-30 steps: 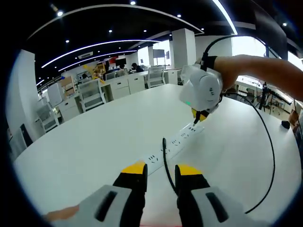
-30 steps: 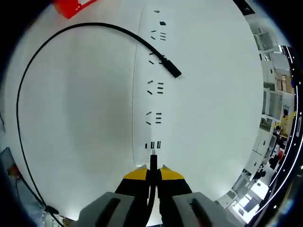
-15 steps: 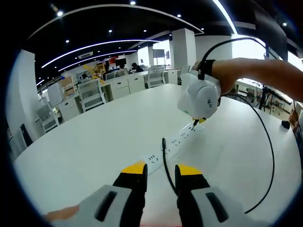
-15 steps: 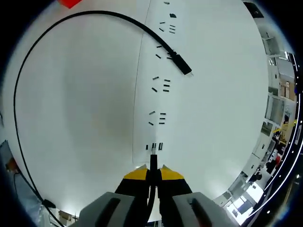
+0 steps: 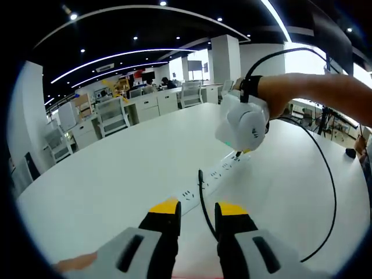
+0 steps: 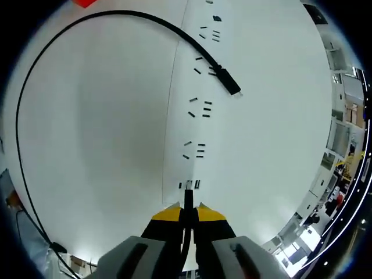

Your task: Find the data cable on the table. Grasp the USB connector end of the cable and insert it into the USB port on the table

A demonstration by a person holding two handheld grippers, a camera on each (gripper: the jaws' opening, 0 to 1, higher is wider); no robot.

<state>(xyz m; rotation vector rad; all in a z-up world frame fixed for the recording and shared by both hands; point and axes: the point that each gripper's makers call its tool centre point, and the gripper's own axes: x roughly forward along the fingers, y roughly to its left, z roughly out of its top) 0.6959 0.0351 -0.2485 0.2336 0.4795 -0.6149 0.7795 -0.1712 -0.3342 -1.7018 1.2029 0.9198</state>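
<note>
Yellow-tipped jaws of the right gripper (image 6: 188, 214) were pressed together on the USB connector (image 6: 188, 197) of the black cable (image 6: 35, 87), whose metal tip reached the row of small slots at the near end of the white power strip (image 6: 174, 104); whether it had entered a port could not be told. From the jaws the cable ran back under the gripper, swept in a wide loop across the white table (image 6: 104, 163) and crossed over the strip, its other plug (image 6: 229, 83) lying just past the strip's far edge. In the left gripper view the same gripper (image 5: 238, 152) pointed down at the far end of the strip (image 5: 218, 172), carried by a person's hand (image 5: 273, 96) with a dark band at the wrist, the cable (image 5: 331, 186) hanging from it in a long curve. Nearer, the left gripper (image 5: 196, 216) hovered above the table (image 5: 104, 180) with its jaws apart and nothing between them; the loose cable end (image 5: 202, 197) lay on the strip ahead of them and passed down between the tips. Beyond the table stood rows of white desks (image 5: 145, 104) and chairs (image 5: 111, 116) under curved ceiling lights (image 5: 116, 56).
</note>
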